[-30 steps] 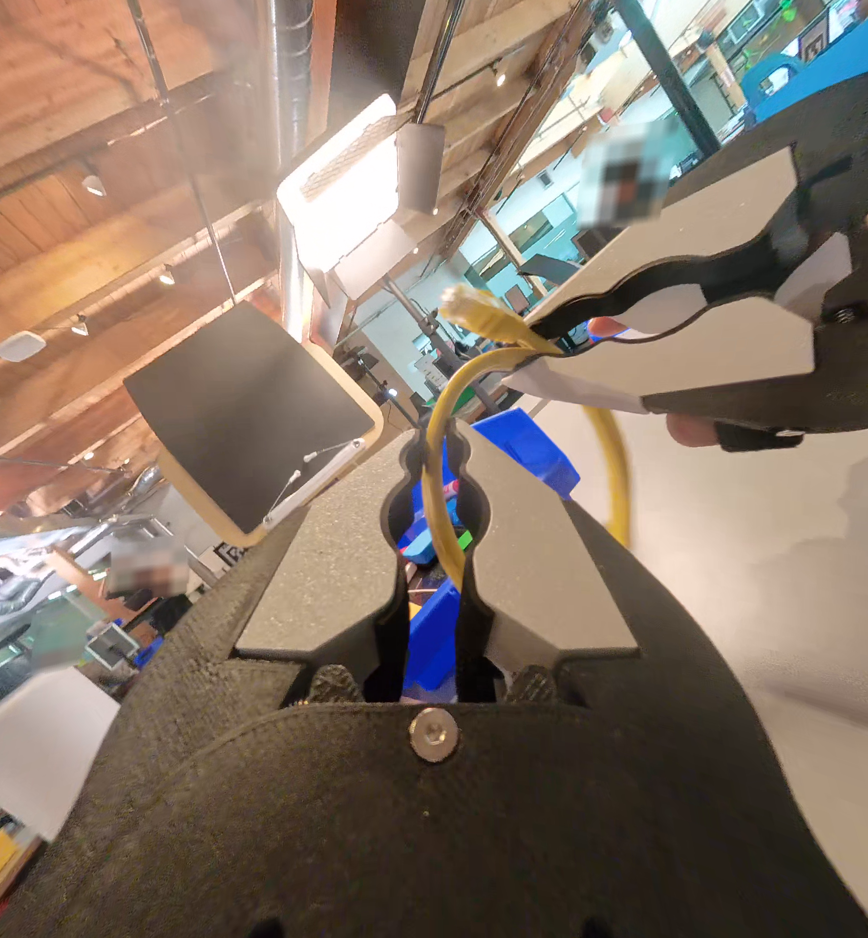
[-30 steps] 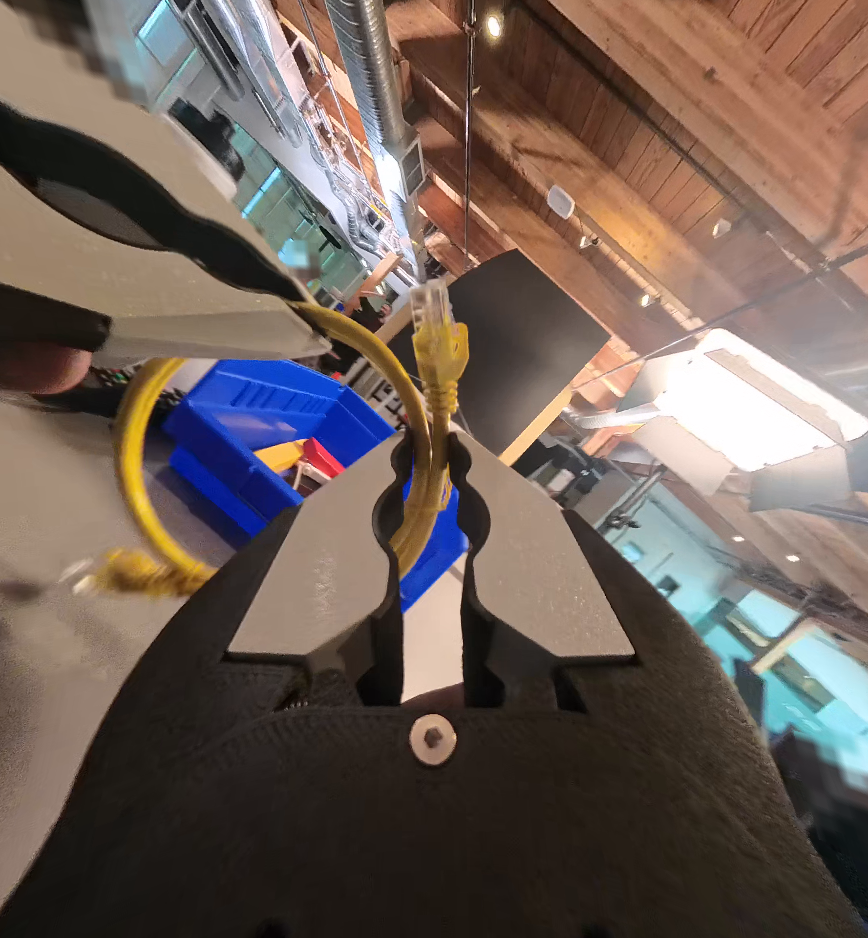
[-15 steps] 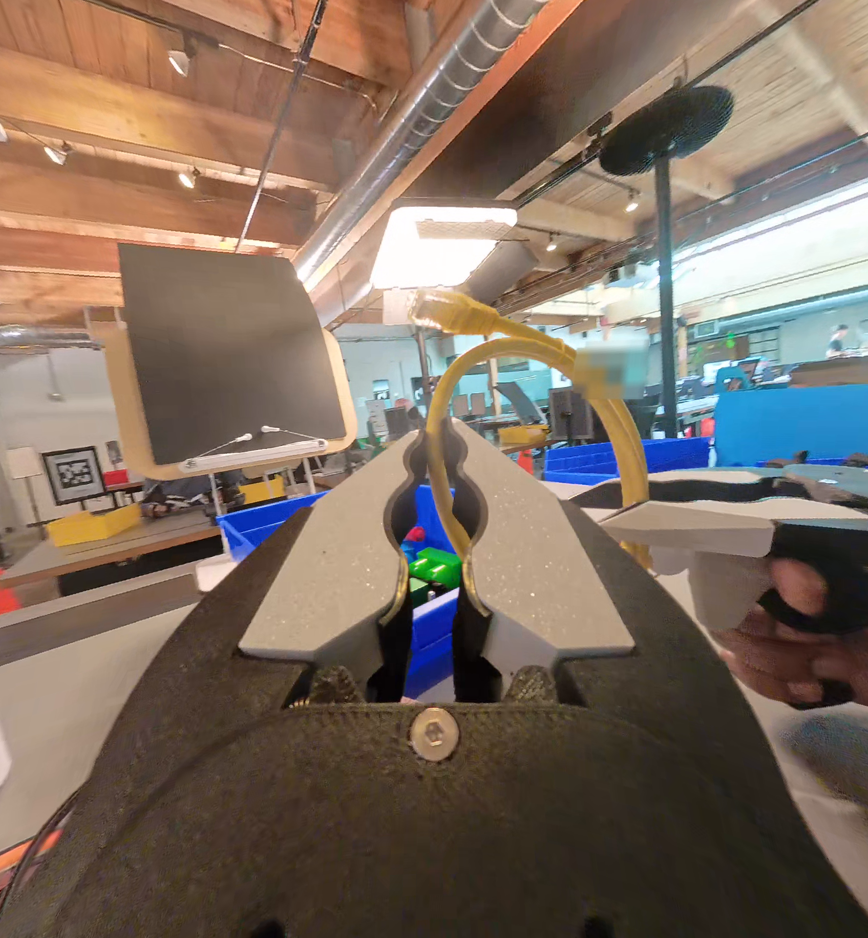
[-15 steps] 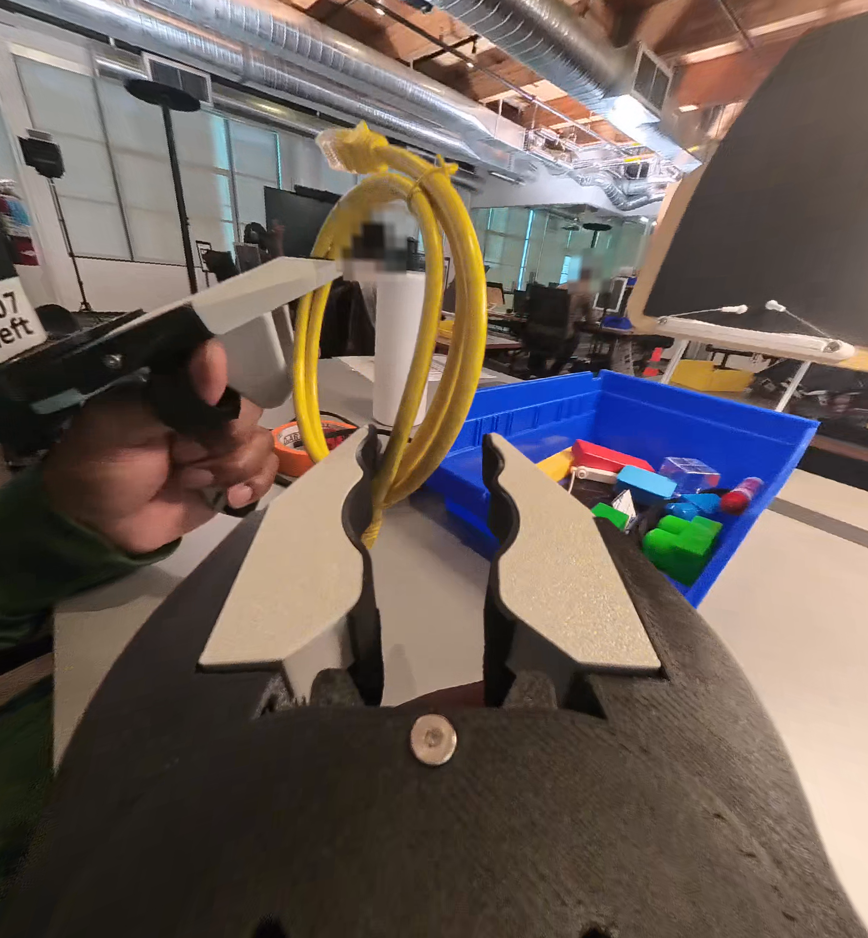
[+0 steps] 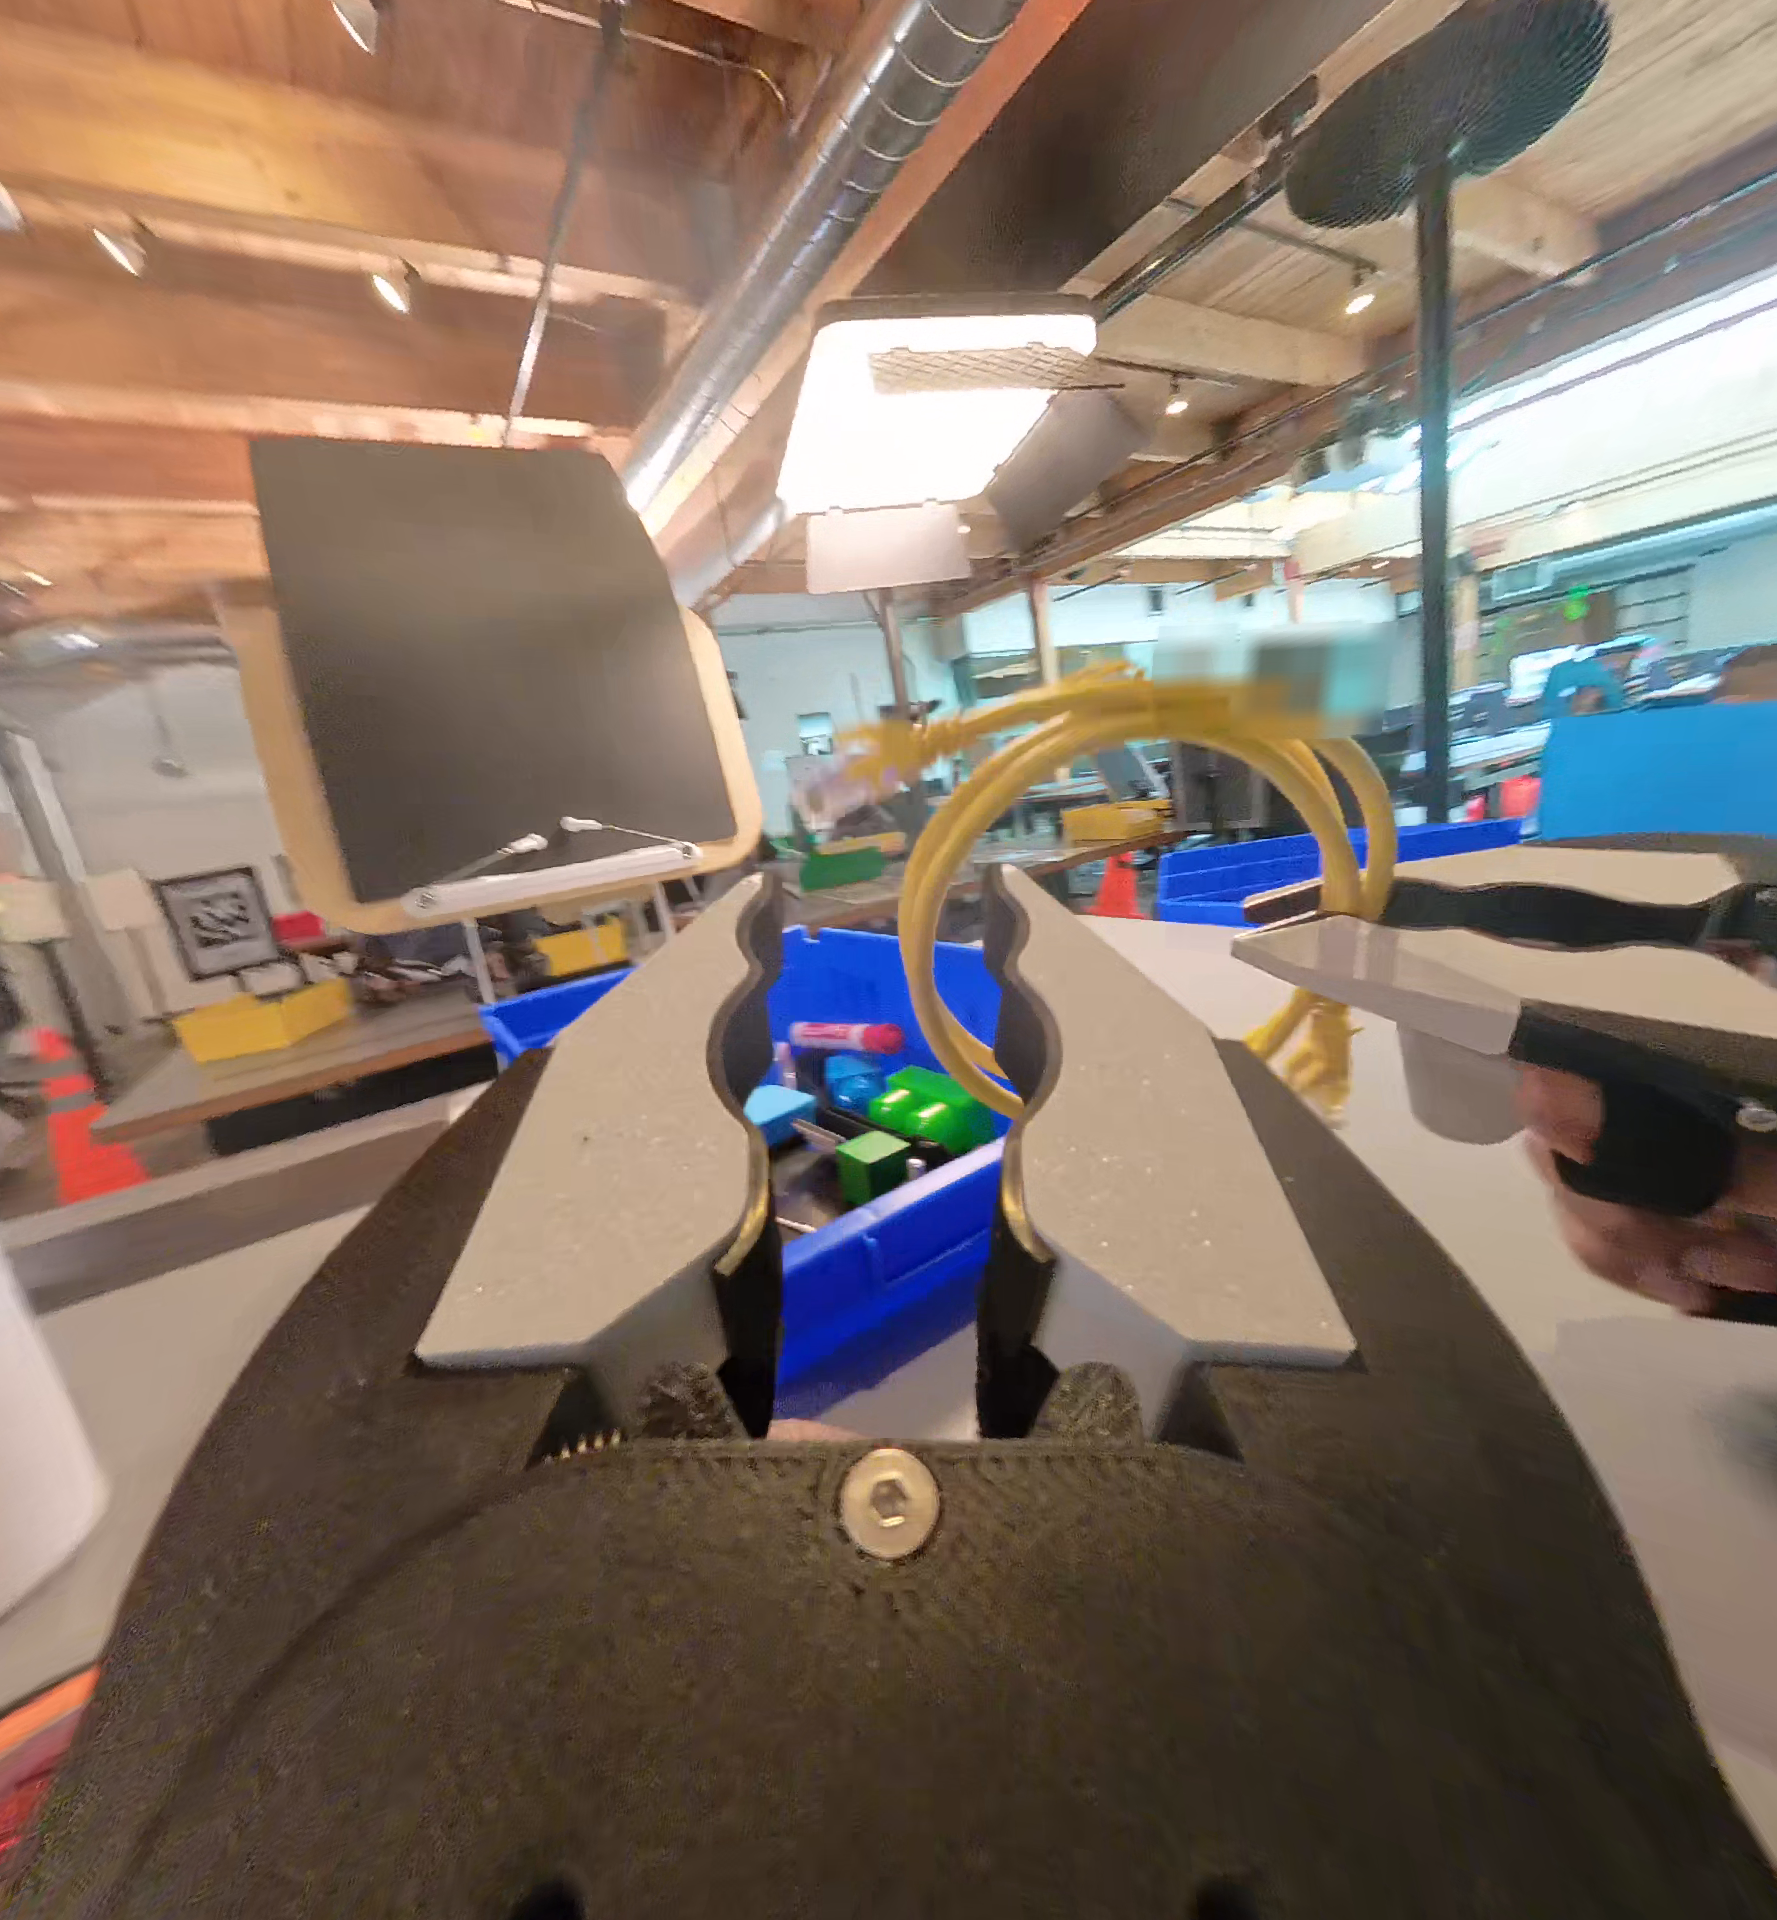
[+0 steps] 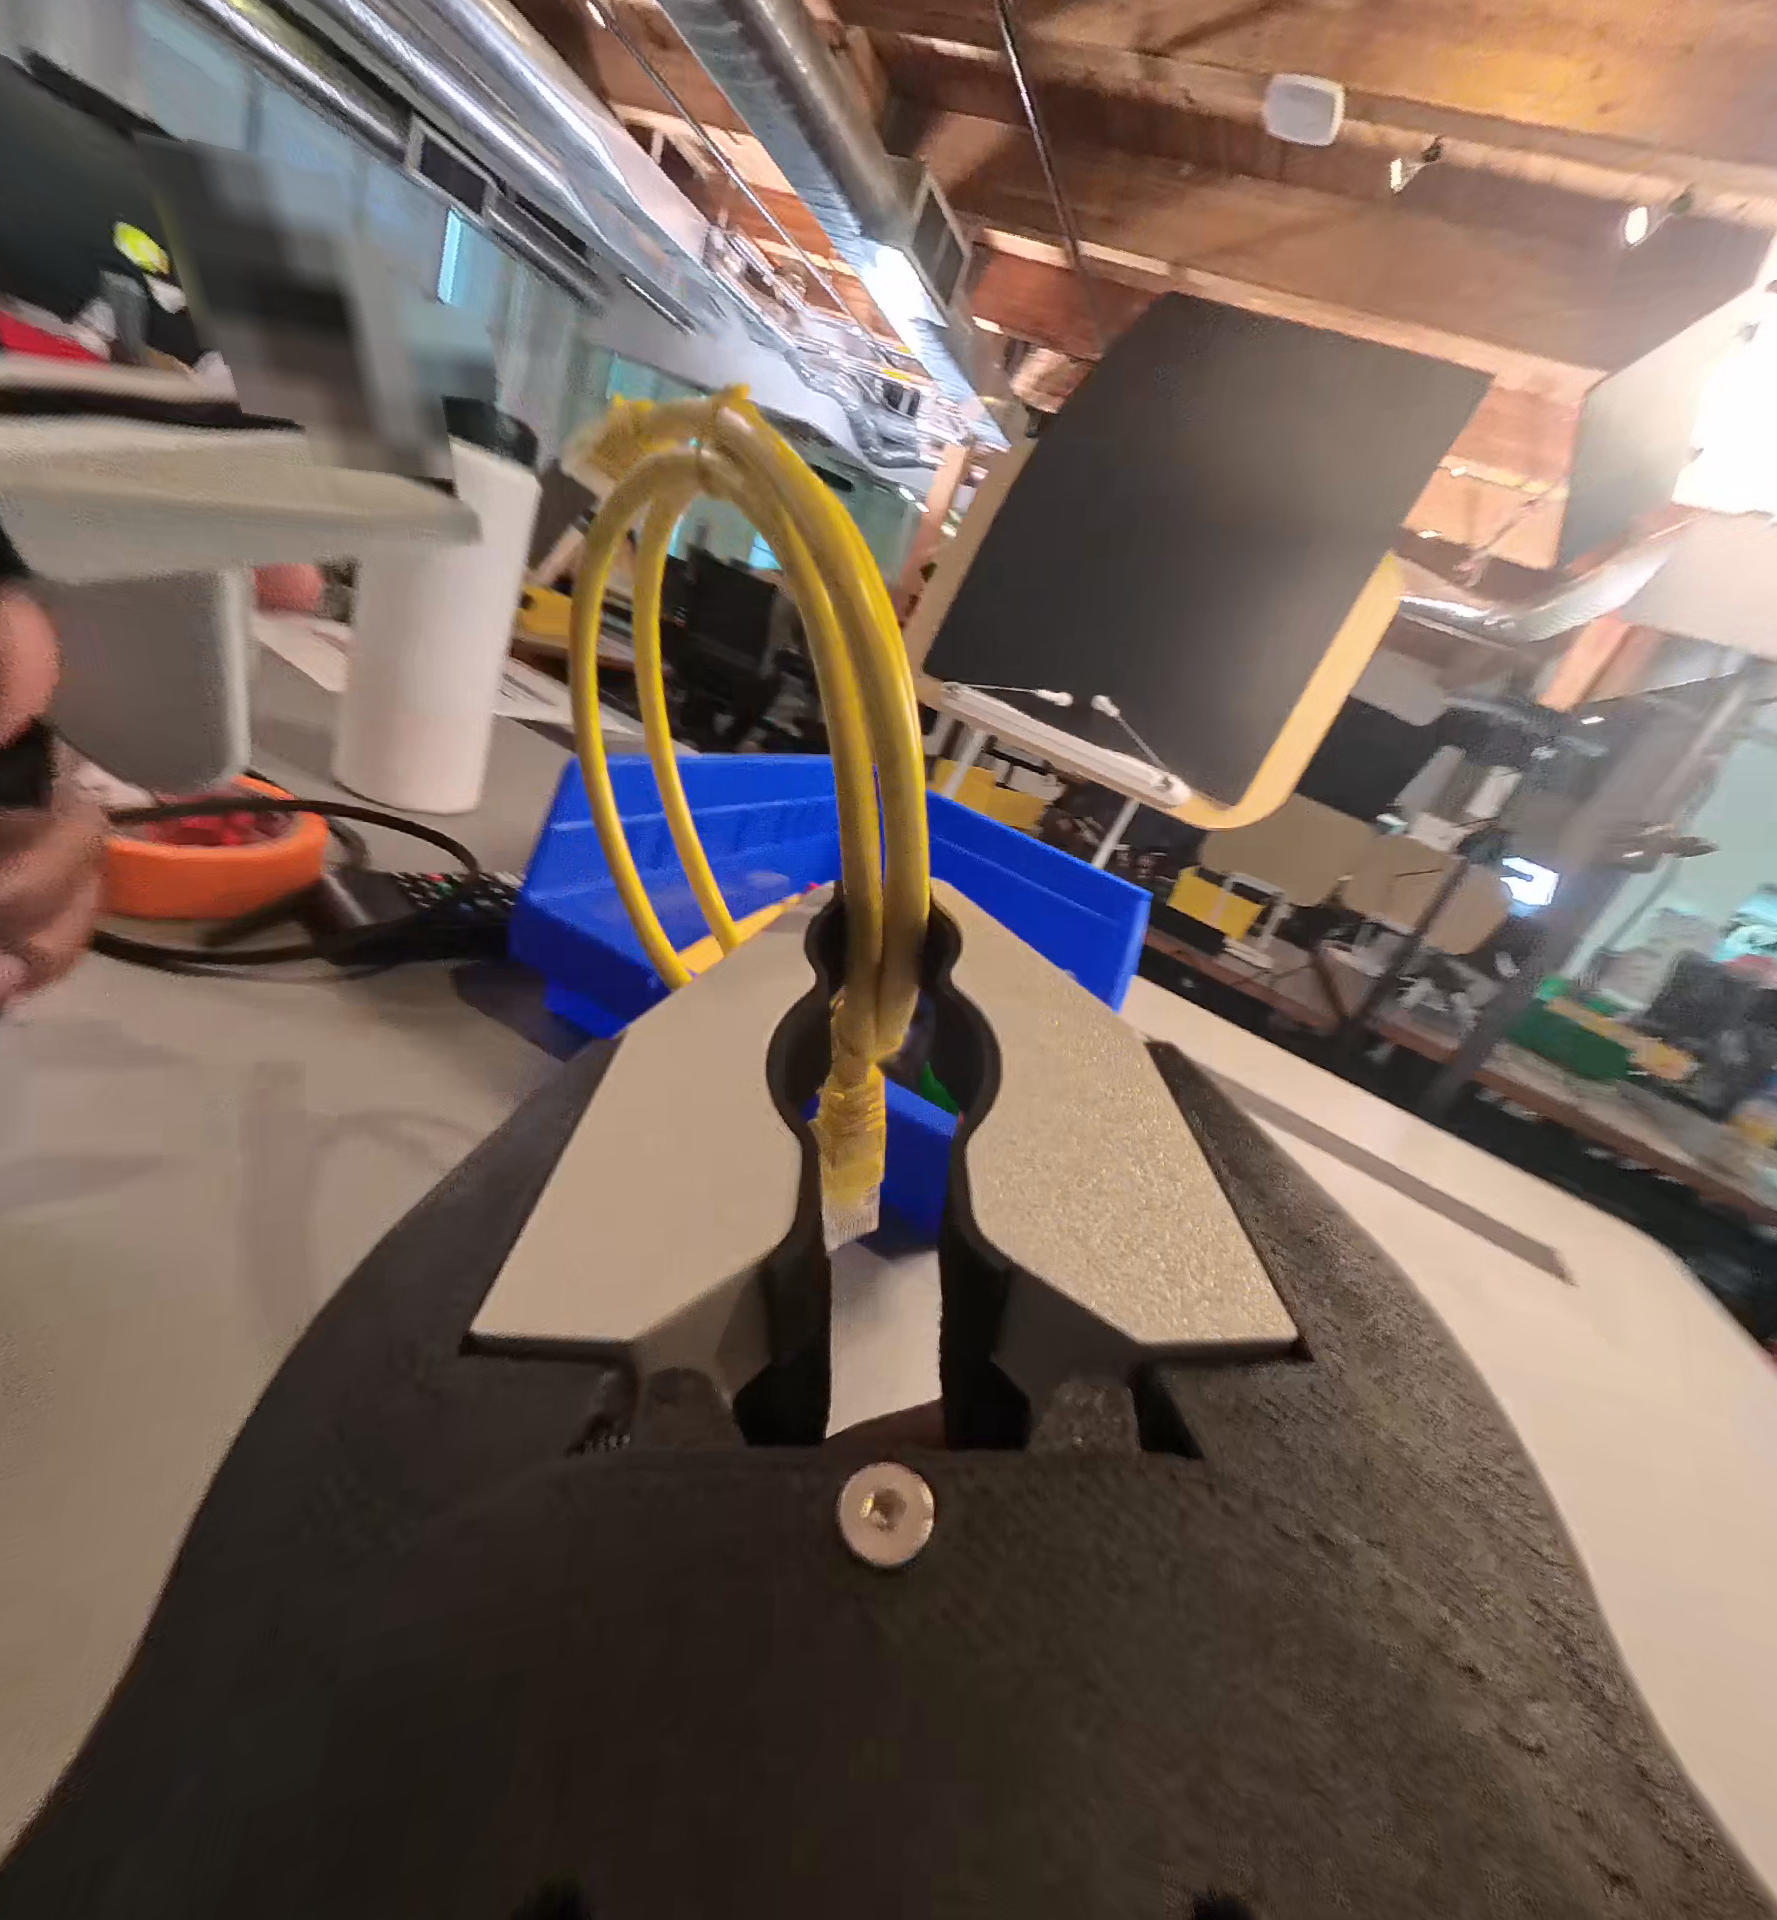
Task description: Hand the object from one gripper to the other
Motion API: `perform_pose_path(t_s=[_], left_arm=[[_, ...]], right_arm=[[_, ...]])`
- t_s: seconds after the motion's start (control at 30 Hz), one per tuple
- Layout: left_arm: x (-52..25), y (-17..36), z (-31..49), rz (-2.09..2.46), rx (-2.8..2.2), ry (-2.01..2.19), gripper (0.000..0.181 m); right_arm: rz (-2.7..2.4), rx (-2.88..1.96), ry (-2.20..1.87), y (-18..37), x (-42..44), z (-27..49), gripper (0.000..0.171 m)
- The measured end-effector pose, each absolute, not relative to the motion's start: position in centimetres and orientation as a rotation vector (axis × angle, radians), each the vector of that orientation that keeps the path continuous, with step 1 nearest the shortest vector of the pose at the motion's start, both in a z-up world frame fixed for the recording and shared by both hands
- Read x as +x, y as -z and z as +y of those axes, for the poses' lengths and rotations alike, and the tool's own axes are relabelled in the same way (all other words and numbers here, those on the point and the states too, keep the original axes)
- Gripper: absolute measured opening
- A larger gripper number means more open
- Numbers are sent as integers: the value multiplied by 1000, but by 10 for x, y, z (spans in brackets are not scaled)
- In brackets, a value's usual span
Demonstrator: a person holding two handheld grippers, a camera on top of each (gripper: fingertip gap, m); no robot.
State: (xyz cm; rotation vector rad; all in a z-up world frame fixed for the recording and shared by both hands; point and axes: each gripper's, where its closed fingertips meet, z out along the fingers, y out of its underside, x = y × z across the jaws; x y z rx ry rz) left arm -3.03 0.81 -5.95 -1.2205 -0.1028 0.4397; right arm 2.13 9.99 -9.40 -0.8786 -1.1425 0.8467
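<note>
Step in hand: the hand-over looks all but finished; the coiled yellow cable (image 6: 863,727) is gripped by one side only, and the giving side is already clear of it.

Left hand-held gripper (image 5: 879,1039): jaws stand wide apart with nothing between them. In the left wrist view the cable's loop (image 5: 967,935) appears just past the tip of one finger (image 5: 1123,1164); whether it brushes that finger cannot be told.

Right hand-held gripper (image 6: 879,997): jaws drawn narrow and clamped on the cable near one end, where the strands bunch together. The plug (image 6: 848,1174) hangs back between the fingers, and the loops rise ahead of the tips.

Where the cable is: up in the air, above the grey tabletop (image 6: 188,1143) and in front of the blue bin (image 6: 759,831) of small coloured parts; it touches neither.

Nearby: an orange tape roll (image 6: 209,852) and a white cylinder (image 6: 427,644) stand toward the far left part of the tabletop, well away from the cable.

Next move calls for: drawing the two apart so that the free loops do not snag the open fingers. The grip sits close to the cable's end, so a steady squeeze seems wise while the coil swings.
</note>
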Motion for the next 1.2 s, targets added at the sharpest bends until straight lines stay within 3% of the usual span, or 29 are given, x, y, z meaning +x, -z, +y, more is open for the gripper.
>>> perform_pose_path(t_s=[0.2, 0.5, 0.8, 1.2], left_arm=[[-13, 51, 6, 40, -1162, -736, 44], [0, 68, 25, 236, -1213, -1026, 41], [1, 77, 31, 286, -1251, -1091, 21], [5, 86, 39, 358, -1281, -1143, 25]], right_arm=[[-1178, -760, -593, 98, 19, 94, 11], [-1233, -622, -524, 101, 17, 73, 10], [-1253, -524, -526, 101, 19, 57, 10], [-1258, -563, -610, 100, 19, 58, 10]])
